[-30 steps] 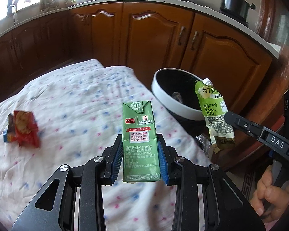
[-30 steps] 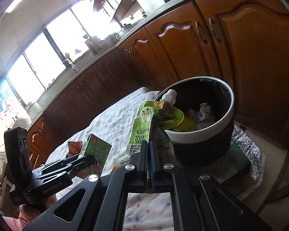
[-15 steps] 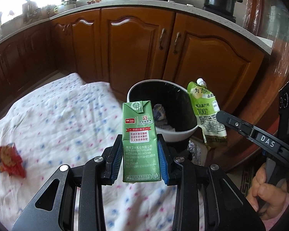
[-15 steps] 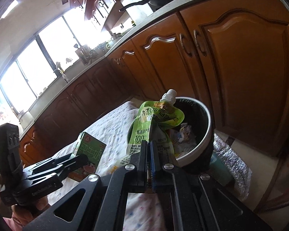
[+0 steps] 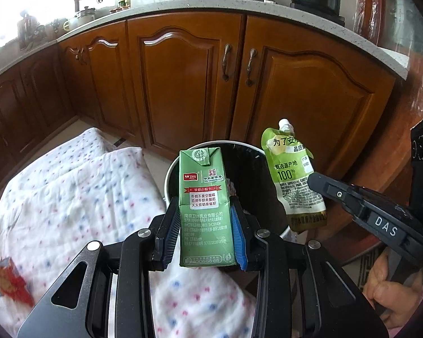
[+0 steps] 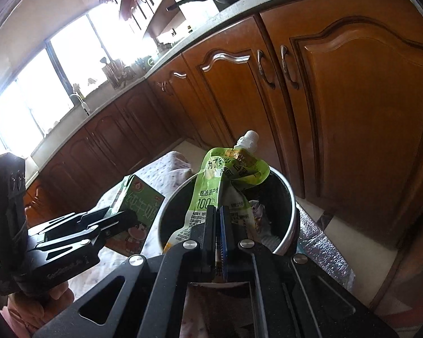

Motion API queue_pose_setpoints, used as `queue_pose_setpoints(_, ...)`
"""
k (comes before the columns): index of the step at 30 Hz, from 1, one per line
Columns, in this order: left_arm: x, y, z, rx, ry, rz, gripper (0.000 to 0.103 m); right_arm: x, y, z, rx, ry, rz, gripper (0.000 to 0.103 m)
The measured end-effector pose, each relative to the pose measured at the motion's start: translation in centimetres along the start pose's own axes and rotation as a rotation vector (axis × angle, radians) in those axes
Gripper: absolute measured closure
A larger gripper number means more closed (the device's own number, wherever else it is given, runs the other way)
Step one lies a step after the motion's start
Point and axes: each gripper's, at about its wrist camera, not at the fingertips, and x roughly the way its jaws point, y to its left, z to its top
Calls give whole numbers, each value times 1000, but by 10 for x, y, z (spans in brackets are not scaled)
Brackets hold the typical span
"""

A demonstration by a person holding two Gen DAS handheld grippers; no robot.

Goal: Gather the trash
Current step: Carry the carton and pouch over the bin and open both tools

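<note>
Trash in both grippers above a kitchen bin: a green milk carton (image 5: 204, 205) stands upright in the left gripper (image 5: 206, 228), whose blue pads (image 5: 237, 233) press on its two sides, the jaws parted only by the carton's width. A light-green spouted drink pouch (image 5: 294, 177) hangs in the right gripper (image 6: 217, 225), whose jaws are clamped nearly together on its crumpled lower half, white cap uppermost. In the left wrist view the carton sits in front of the round trash bin (image 5: 167, 174), white-rimmed with a black liner, and the pouch hangs at the bin's right edge. In the right wrist view the pouch is over the bin's mouth, with scraps visible at the bottom, and the carton is beside the rim on the left. A dotted white cloth (image 5: 70, 197) covers the surface next to the bin; a red snack wrapper (image 5: 10, 281) lies on it, well apart. Brown wooden cabinets (image 5: 183, 84) stand behind. A person's hand (image 5: 386, 290) grips the right gripper's handle
</note>
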Motion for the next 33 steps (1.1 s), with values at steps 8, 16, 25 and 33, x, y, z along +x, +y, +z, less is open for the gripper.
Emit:
queue_pose_setpoints(8,36,3,12,-9,65,-14,71,22,-6,6,-20,46,-15,100)
queue_pose_setpoints(16,60,0,11,-6,106,-11,71,41,-10,6,-27,91,-24,100)
queue_pose_setpoints(25,69,-1,17,-4,118,-22,70,52,-15,9,14,119,-24,94)
queue_pose_setpoints(33,55,15,16,-71,91,-48,54,33,-13,4,48,80,7,79)
